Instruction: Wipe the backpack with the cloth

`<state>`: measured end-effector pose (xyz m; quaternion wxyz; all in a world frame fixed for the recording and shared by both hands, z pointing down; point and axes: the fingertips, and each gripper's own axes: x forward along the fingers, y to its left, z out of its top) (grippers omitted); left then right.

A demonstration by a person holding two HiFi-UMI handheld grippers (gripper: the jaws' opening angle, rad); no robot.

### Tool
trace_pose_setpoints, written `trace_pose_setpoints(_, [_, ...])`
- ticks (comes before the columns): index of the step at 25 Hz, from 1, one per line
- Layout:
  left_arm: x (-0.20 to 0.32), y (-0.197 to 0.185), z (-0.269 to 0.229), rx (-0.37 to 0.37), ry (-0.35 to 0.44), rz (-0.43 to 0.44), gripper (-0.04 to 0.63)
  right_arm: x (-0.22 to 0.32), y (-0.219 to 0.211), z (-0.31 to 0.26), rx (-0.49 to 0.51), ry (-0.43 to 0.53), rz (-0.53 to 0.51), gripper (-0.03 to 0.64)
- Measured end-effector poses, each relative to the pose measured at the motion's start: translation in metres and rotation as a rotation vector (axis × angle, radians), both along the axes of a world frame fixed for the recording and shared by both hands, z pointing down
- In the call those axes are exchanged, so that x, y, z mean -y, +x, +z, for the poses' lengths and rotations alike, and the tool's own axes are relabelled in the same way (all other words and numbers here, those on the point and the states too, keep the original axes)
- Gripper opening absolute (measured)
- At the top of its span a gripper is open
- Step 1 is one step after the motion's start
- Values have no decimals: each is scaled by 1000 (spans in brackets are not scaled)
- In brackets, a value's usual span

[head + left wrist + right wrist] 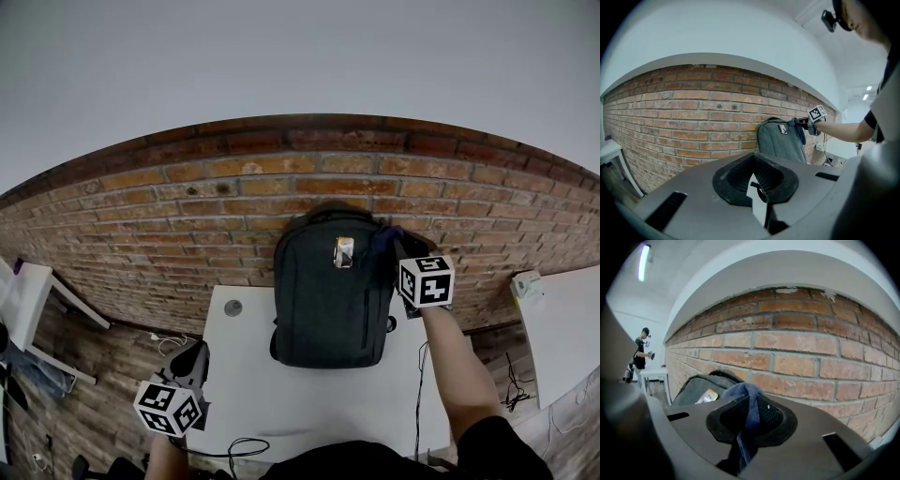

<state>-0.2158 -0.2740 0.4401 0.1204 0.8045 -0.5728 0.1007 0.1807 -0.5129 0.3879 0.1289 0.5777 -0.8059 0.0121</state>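
Observation:
A dark grey backpack (328, 300) stands upright on the white table (253, 394), its back against the brick wall, with a small yellow tag (344, 251) near its top. My right gripper (408, 248) is at the backpack's upper right corner, shut on a blue cloth (389, 236) that touches the bag. In the right gripper view the cloth (747, 413) hangs pinched in the gripper (749, 404), the backpack (693, 390) just beyond. My left gripper (194, 359) hangs low off the table's left edge, shut and empty. From the left gripper (759, 187) view the backpack (780, 140) and cloth (799, 129) show far off.
A small round disc (232, 307) lies on the table left of the backpack. Another white table (562, 328) with a small white item (527, 283) stands at the right, white furniture (28, 300) at the left. Cables (169, 342) lie on the wooden floor. A person (641, 352) stands far off.

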Motion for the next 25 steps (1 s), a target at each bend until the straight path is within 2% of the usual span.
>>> trace_pose_setpoints(4, [-2, -2, 0, -1, 0, -9, -3, 2, -33, -25, -39, 53, -78, 35])
trace_pose_setpoints(8, [-5, -5, 2, -7, -3, -19, -3, 0, -56, -21, -45, 48, -107, 35])
trace_pose_setpoints(19, [-3, -12, 7, -19, -3, -17, -3, -23, -65, 26, -61, -29, -115, 35])
trace_pose_setpoints(25, [3, -8, 7, -27, 2, 0, -3, -43, -71, 42, -69, -43, -170, 35])
